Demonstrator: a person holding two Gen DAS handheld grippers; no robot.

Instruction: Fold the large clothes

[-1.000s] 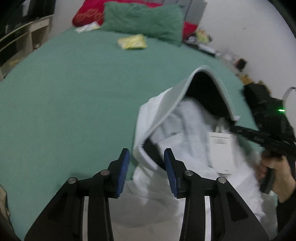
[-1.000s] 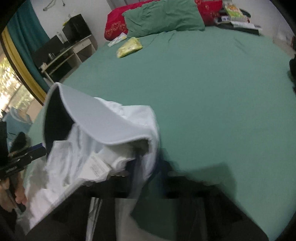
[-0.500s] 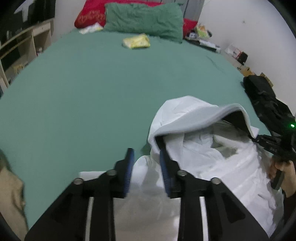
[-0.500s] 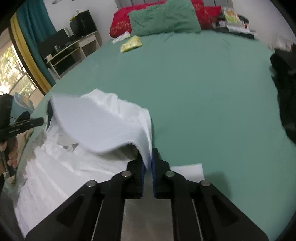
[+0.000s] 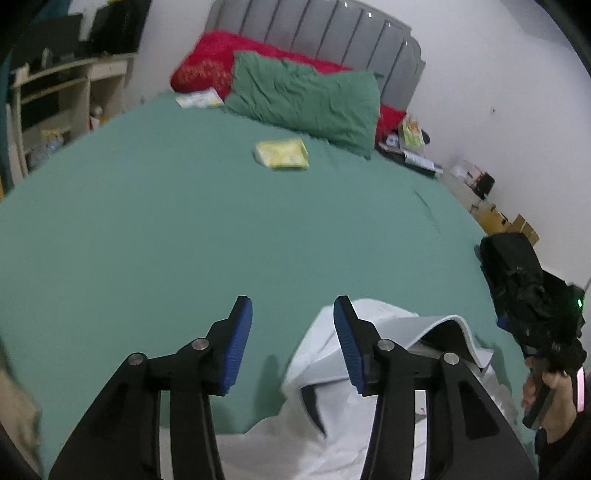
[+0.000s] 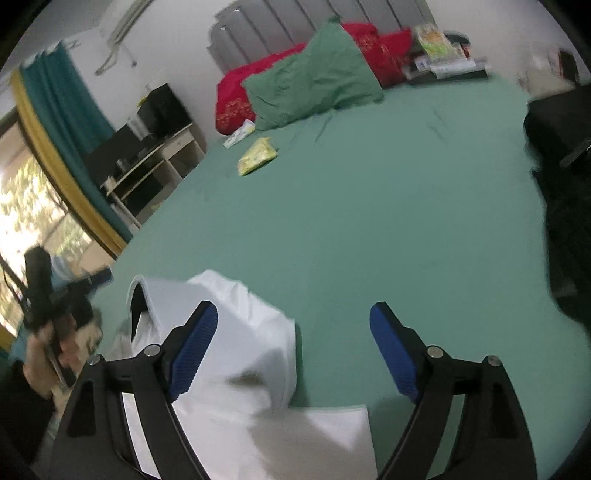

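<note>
Left hand-held gripper hangs wide and empty; right hand-held gripper wide too, gripping nothing. Just below and between them, the white hooded cotton garment lies bunched on the green bed sheet: folding barely begun, every fold remaining.

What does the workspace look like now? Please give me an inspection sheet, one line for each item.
Surface: bed with green sheet.
Job's things: white garment lying rumpled at the near edge, held by neither gripper.
Clutter: yellow packet, green pillow, red pillow, black bag.
Grippers: left gripper open; right gripper open.
Cables: nothing seen.
Surroundings: grey headboard, shelf unit, teal curtain.
</note>
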